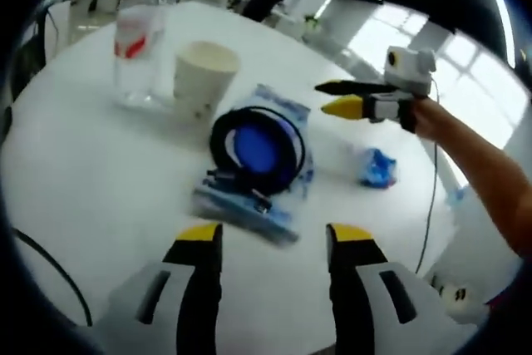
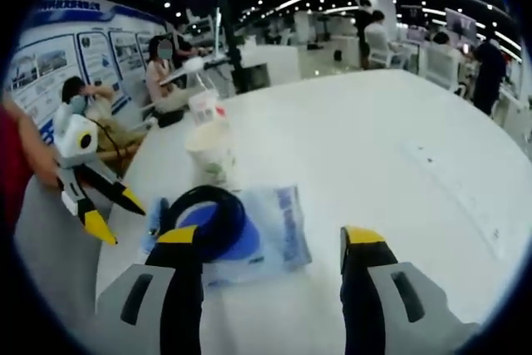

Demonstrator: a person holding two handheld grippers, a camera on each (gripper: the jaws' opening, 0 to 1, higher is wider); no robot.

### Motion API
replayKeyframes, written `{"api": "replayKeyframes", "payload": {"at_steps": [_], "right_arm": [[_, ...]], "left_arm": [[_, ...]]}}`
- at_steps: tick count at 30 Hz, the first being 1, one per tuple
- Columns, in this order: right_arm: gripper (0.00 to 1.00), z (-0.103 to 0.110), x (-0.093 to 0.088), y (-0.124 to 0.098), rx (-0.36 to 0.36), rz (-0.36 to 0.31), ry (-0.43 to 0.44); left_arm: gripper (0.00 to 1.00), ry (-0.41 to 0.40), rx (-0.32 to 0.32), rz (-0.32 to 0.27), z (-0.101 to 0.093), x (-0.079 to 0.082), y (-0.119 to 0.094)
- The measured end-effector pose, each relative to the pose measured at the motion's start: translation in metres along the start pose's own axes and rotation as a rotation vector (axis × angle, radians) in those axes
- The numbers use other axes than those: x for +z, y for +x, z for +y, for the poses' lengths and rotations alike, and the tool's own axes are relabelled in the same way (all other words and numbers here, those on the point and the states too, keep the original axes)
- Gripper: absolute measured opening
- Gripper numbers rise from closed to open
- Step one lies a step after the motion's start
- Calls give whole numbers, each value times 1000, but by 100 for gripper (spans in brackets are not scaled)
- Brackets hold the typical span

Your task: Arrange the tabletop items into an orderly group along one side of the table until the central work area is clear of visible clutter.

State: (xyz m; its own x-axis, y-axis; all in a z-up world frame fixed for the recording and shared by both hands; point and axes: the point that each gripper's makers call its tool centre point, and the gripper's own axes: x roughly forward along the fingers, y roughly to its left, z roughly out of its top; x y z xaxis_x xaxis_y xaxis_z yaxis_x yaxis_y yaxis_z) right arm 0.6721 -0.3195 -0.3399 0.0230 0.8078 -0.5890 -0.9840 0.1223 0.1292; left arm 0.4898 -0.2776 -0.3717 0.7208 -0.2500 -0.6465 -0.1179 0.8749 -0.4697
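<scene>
While both grippers hover over the white table (image 1: pixel 75 197):
Left gripper (image 1: pixel 274 234): jaws spread wide, holding nothing, just short of the blue packet.
Right gripper (image 2: pixel 270 239): jaws wide apart, empty, above the packet's edge.
Blue packet (image 1: pixel 274 143): table centre, black cable coil (image 1: pixel 258 151) on top; print unreadable.
Paper cup (image 1: pixel 204 76): beside clear glass (image 1: pixel 137 56).
</scene>
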Motion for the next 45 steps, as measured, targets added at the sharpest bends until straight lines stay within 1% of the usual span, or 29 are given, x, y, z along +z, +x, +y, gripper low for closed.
{"api": "replayKeyframes", "payload": {"at_steps": [4, 6, 10, 12, 17, 22, 26, 30, 32, 36, 38, 39, 41, 45], "right_arm": [[60, 1, 0, 5, 19, 1, -2], [59, 1, 0, 8, 23, 3, -3], [55, -1, 0, 11, 29, 6, -2], [53, -3, 0, 13, 31, 1, 3], [47, -7, -1, 19, 29, -1, 19], [37, -13, -4, 31, 21, 14, 30], [24, -15, -4, 39, 16, 17, 16], [25, -20, -4, 46, 3, 20, 23], [23, -22, -9, 50, -2, 44, 32], [15, -19, -18, 52, 7, 79, 37], [11, -22, -20, 51, 0, 86, 39], [8, -24, -21, 50, -6, 88, 53], [5, -22, -20, 50, 9, 80, 72], [4, -21, -22, 49, 4, 88, 79]], "left_arm": [[41, -29, 5, 6, 2, 0, 7], [41, -34, 12, 6, 4, 1, 9], [40, -69, 19, 6, 6, -1, 13], [40, -65, 27, 10, 8, -2, 15], [34, -73, 31, 6, 9, -1, 18], [30, -75, 38, 2, 11, 0, 19], [29, -89, 40, -4, 13, 2, 19], [29, -84, 44, -3, 14, 3, 20], [28, -82, 46, -3, 14, 3, 21], [27, -83, 48, -2, 15, 4, 21], [27, -82, 48, -2, 16, 5, 22], [26, -81, 49, -2, 16, 5, 22], [25, -81, 52, 0, 17, 6, 23], [21, -85, 60, 10, 20, 6, 24]]}}
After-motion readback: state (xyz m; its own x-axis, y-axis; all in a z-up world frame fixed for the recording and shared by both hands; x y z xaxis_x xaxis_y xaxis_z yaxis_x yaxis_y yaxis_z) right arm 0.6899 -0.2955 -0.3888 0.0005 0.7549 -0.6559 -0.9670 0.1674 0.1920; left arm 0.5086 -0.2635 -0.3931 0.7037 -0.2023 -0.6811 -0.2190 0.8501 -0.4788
